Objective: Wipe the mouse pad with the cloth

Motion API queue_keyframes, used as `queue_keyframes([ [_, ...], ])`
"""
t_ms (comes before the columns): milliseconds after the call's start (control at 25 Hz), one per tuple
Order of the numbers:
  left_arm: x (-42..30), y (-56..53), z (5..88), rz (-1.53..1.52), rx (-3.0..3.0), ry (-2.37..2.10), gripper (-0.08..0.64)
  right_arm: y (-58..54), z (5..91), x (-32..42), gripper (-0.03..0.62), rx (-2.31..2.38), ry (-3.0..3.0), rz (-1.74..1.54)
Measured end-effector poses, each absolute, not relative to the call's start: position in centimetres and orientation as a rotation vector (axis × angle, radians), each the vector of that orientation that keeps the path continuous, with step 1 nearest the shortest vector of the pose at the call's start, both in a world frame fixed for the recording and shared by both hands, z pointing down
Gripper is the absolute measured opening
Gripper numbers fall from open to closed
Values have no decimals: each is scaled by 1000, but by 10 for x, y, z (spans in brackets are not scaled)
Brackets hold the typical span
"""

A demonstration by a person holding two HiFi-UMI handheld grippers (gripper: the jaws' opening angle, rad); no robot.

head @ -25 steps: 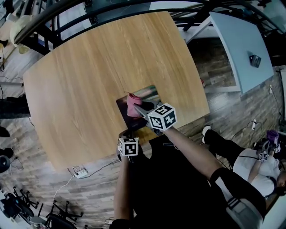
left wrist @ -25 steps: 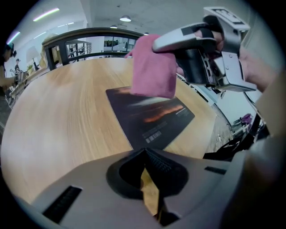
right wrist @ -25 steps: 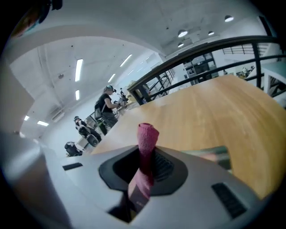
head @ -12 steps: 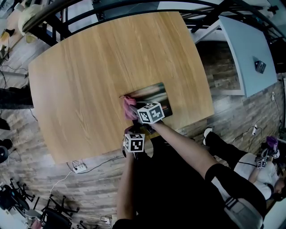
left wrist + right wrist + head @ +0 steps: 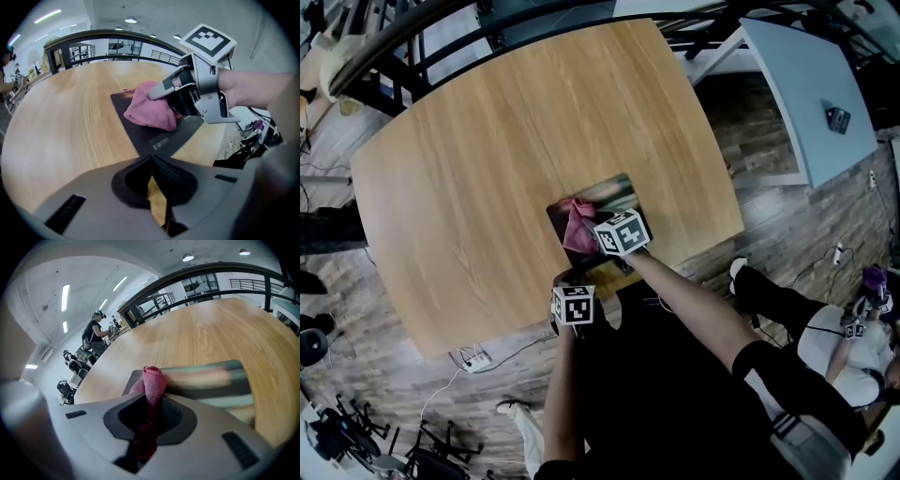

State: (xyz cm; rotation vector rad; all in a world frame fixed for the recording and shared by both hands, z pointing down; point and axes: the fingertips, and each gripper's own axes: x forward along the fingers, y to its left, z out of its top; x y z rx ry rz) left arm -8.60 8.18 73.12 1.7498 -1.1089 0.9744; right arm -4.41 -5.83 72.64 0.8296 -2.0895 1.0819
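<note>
Mouse pad, a dark rectangular printed mat [image 5: 617, 194], is lying by the near edge of the pale wooden table [image 5: 487, 141].

Head view: the pink terry cloth [image 5: 577, 225] is sitting on the pad's left end under the right gripper [image 5: 586, 240]. The left gripper [image 5: 566, 279] is hovering at the near edge, off the pad.

Left gripper view: jaws pressing together, holding nothing.

Right gripper view: jaws pinching the cloth.

Risk: nothing is pinning the pad, so cloth drag could slide or buckle it.

The pink cloth [image 5: 578, 228] is soft, nappy terry. The mouse pad [image 5: 619, 192] has a smooth, matt printed face. The table [image 5: 487, 141] is pale, fine-grained wood with low sheen. Both the left gripper [image 5: 154, 197] and right gripper [image 5: 150, 423] are matt grey plastic with ribbed black pads [image 5: 171, 414]
</note>
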Motion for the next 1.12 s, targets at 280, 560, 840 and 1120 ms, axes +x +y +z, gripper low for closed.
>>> queue_keyframes([
  [280,-89,81,730,998,1753,-1089,25,-69,725,-6,64,906,-2061,1079],
  [560,-92,79,728,1026,1757,-1070,25,-78,725,38,65,1003,-2026,1104],
  [840,-94,80,730,1066,1768,-1037,25,-87,725,84,66,1132,-1978,1131],
  [1120,-90,79,728,1096,1798,-997,25,-92,723,133,64,1316,-1887,1142],
])
